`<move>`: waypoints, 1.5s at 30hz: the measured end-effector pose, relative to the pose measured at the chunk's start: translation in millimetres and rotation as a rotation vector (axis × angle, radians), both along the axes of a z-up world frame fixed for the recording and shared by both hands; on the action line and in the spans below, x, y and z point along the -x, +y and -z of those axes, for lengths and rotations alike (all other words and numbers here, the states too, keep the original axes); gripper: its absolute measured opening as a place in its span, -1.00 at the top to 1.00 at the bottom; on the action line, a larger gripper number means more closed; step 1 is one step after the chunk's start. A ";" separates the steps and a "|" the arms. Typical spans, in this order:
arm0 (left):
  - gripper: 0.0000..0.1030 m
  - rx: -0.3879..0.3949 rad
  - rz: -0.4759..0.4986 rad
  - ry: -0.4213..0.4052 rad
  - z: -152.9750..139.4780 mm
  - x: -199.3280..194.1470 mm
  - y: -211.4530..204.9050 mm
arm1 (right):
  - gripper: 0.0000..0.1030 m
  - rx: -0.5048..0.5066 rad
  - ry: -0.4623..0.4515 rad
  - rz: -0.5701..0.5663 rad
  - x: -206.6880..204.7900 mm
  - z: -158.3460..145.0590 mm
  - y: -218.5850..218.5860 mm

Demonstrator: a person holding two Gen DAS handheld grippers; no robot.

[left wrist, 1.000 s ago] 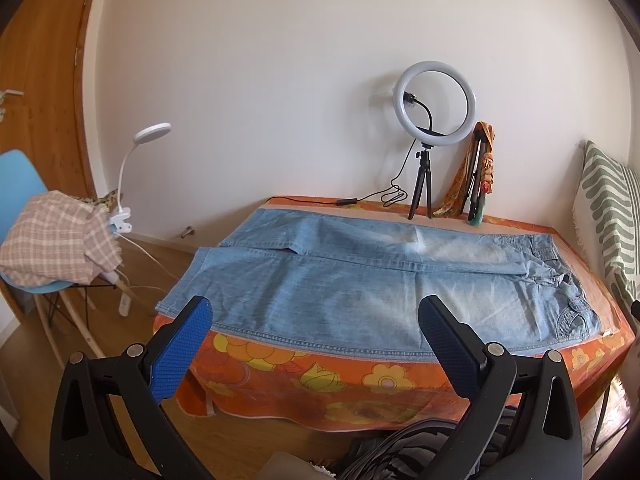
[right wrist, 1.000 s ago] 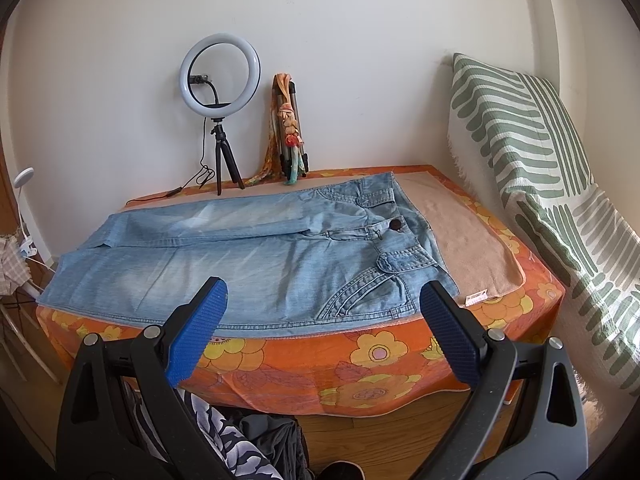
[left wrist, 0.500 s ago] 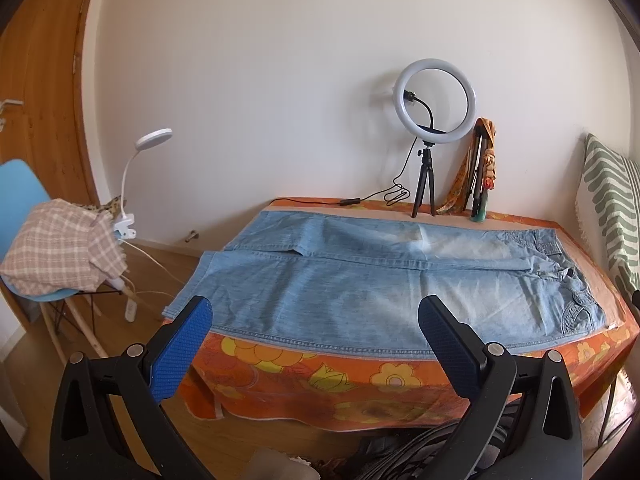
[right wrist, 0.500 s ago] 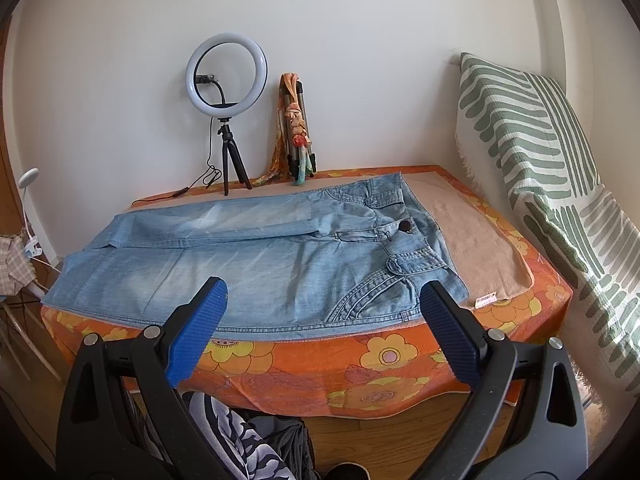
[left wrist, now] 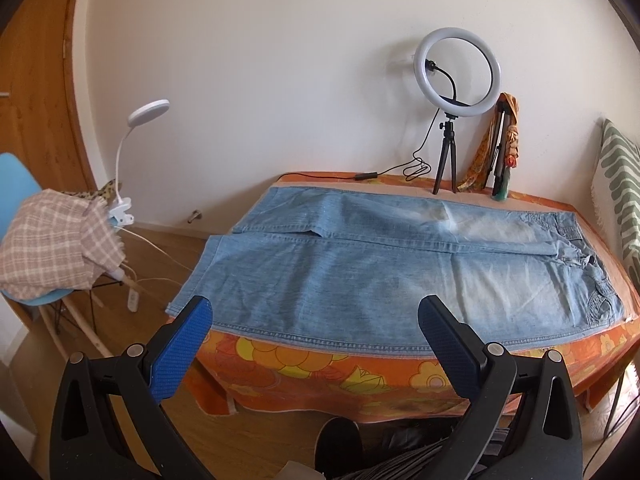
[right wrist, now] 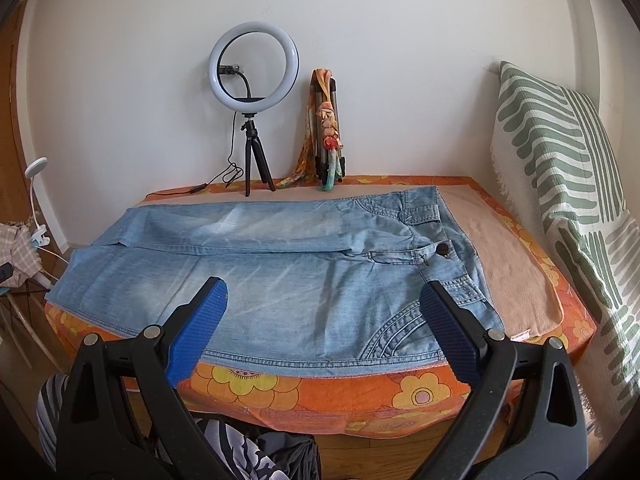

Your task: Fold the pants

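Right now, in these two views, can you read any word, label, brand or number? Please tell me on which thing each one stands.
No text can be read in either view.
A small white tag at the near corner of the beige towel beside the jeans carries reddish marks, too small and blurred to read.
The dark button on the jeans is too small to show any lettering.

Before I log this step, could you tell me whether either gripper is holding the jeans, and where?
Nothing is held: the left gripper and right gripper are both open, short of the jeans lying flat on the table.
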State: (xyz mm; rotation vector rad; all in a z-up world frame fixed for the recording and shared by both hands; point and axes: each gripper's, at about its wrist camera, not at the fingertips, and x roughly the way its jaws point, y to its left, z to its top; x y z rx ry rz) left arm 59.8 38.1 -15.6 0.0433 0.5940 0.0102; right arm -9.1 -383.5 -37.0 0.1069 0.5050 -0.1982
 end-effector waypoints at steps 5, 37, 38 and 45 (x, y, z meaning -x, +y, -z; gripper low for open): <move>-0.99 -0.032 0.002 0.032 2.6 -33.2 16.8 | -0.92 -0.021 0.010 -0.097 -47.4 -3.2 5.2; -0.87 0.124 0.049 0.320 79.0 -342.9 41.5 | -0.73 -0.005 0.396 -0.539 -485.4 95.4 59.4; -0.87 0.137 0.040 0.329 82.9 -351.2 41.3 | -0.70 -0.004 0.407 -0.542 -494.5 102.7 60.6; -0.71 0.186 0.017 0.364 108.0 -395.5 39.6 | -0.61 0.015 0.452 -0.601 -538.8 138.7 71.6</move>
